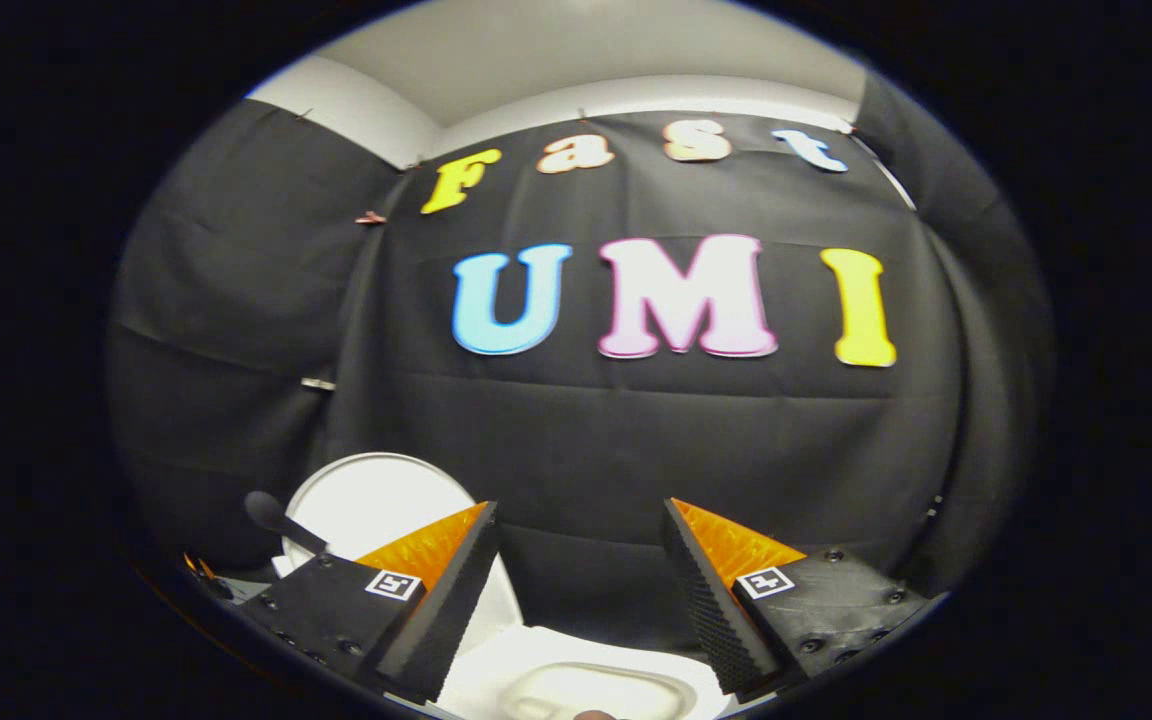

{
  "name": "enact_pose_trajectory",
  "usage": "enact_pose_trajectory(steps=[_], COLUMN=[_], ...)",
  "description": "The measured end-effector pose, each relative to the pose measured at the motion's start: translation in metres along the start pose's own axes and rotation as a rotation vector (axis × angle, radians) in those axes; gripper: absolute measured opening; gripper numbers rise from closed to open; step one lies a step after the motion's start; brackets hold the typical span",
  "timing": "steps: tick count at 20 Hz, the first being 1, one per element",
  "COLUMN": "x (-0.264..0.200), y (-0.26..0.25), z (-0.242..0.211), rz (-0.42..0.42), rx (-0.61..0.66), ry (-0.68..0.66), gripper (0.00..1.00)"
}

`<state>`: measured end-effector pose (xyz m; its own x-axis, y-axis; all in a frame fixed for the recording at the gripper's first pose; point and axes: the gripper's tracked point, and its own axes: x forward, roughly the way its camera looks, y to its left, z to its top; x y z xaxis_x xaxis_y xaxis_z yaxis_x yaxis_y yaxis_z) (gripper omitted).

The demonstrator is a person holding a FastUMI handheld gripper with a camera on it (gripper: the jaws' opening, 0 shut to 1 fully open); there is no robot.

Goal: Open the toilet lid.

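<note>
Hand-held gripper (581,600): fingers spread wide, holding nothing, raised clear of the fixture. Just beyond the left finger, the toilet lid (376,505) stands upright against the booth wall. Below and between the fingers lies the white toilet (586,670) with its oval opening exposed. A dark round-ended handle (271,515) rises beside the lid. Judgement: lid raised, task appears complete; only withdrawal remains.
</note>
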<state>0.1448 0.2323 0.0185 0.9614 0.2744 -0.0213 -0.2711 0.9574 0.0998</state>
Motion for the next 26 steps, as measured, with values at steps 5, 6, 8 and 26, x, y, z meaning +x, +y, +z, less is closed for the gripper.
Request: enact_pose_trajectory(steps=[5,6,8,26], x=[-0.054,-0.066,-0.088,-0.135], y=[-0.090,-0.101,-0.115,-0.151], z=[-0.026,-0.031,-0.044,-0.077], rz=[-0.187,-0.206,-0.224,-0.288], rx=[0.005,-0.004,-0.015,-0.045], ry=[0.040,0.048,0.072,0.115], gripper=[0.99,0.99,0.99,0.99])
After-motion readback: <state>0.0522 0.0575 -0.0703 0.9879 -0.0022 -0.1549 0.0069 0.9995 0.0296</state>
